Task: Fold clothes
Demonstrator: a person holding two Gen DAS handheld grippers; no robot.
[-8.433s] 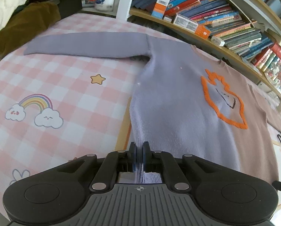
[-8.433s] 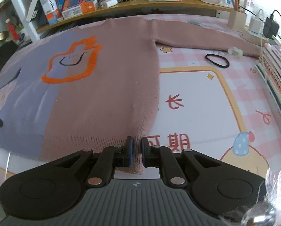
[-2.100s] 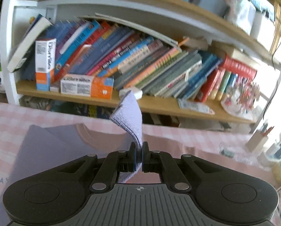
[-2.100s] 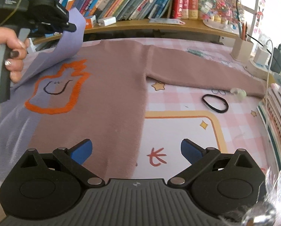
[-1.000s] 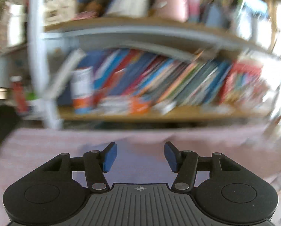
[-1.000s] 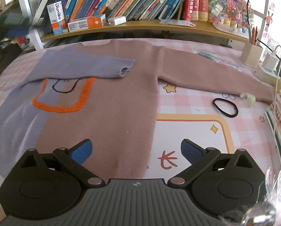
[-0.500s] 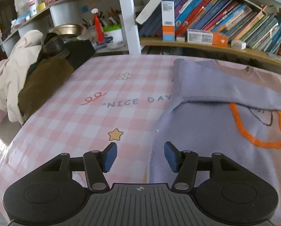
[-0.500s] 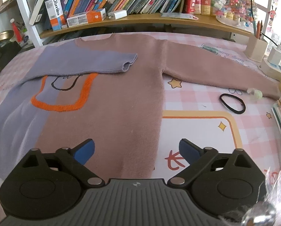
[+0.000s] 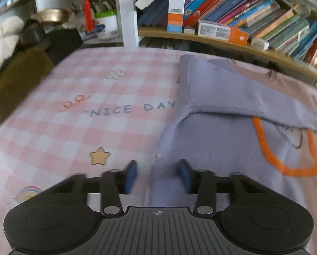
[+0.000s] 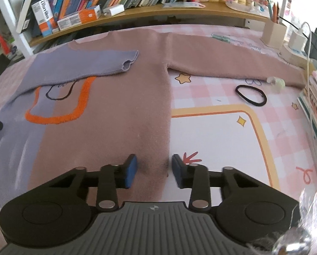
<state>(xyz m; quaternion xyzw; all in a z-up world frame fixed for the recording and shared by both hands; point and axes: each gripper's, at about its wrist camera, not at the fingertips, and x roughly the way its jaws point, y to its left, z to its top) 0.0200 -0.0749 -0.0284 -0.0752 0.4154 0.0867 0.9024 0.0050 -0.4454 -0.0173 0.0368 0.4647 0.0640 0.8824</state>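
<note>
The sweater (image 10: 107, 110) lies flat on the pink checked counter (image 9: 77, 110), its lavender sleeve (image 10: 79, 68) folded across the chest and the brown sleeve (image 10: 228, 63) stretched out sideways. Both the left gripper (image 9: 157, 175) and right gripper (image 10: 154, 170) hover wide open and empty, one at each side edge near the hem.

"NICE DAY" reads in blue-grey capitals on the pink checked cloth (image 9: 77, 97) over the desk, its last letter touching the sweater's (image 9: 211, 140) lilac edge. On the bookshelf (image 10: 179, 10), the white-and-orange box (image 10: 44, 14) shows vertical dark lettering, too blurred to spell. The book spines stay illegible.
</note>
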